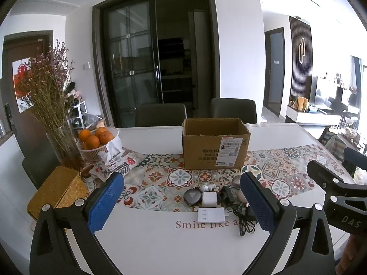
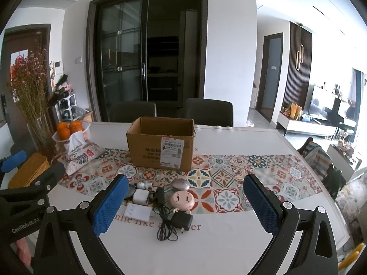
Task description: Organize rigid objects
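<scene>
Left wrist view. The left gripper (image 1: 182,202) hangs above the near edge of the white table (image 1: 160,247) with its blue-padded jaws spread wide and nothing between them. The items to be organized lie in a loose cluster where the patterned table runner (image 1: 160,174) ends: a round black disc (image 1: 192,197), a small white cube-shaped charger (image 1: 209,199), a flat white rectangular adapter (image 1: 211,215) and a black power adapter with a coiled cord (image 1: 243,217). An open brown cardboard box (image 1: 215,143) stands upright behind them, well apart from the cluster and the probable receptacle. The white pieces appear light, stiff and smooth; take the cube across two flat opposite faces. The flat adapter lies low on the table and calls for a grip on its long edges.

Right wrist view. The right gripper (image 2: 185,202) is likewise fully parted and empty, aimed at the same cluster. Just ahead lies a pink round plastic figure with small legs (image 2: 182,201), beside a grey oval pebble-shaped object (image 2: 180,185). Small white pieces (image 2: 144,185) sit behind the cube; their form is too small to identify. Judged as hard shells, the pink and grey items may slip on their curved sides; grip across the widest span. Lift the black adapter by its body, not the cord, which is limp and may drag neighbouring items.
</scene>
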Tool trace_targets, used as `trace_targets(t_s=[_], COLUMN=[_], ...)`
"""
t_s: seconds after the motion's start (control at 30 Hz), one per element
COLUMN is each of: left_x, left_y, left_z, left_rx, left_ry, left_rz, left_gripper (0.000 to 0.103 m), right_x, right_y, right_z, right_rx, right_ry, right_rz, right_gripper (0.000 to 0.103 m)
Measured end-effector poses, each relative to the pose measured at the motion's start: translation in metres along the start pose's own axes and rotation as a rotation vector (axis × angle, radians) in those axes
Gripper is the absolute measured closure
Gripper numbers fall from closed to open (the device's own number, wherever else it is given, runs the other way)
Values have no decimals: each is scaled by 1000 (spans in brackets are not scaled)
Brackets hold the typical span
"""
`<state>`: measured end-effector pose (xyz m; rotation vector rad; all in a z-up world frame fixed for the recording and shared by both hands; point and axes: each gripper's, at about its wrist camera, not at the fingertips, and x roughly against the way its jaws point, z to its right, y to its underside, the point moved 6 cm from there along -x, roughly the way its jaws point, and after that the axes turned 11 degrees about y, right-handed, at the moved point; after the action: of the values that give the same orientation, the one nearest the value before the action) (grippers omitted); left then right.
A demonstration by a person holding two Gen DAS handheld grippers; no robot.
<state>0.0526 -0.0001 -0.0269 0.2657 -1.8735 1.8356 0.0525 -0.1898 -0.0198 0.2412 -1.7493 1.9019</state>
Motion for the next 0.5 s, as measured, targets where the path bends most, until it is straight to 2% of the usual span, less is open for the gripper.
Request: trace_targets(t_s=[0.5], left_x=[0], left_y=[-4], left_z=[2], left_rx=[-3], left_ry=[-4], left_rz=[10], left_gripper=[0], right_x=[0], right_y=[0], right_z=[1], right_rx=[-1], right_ry=[-1], right_rz=[0], right_gripper=[2])
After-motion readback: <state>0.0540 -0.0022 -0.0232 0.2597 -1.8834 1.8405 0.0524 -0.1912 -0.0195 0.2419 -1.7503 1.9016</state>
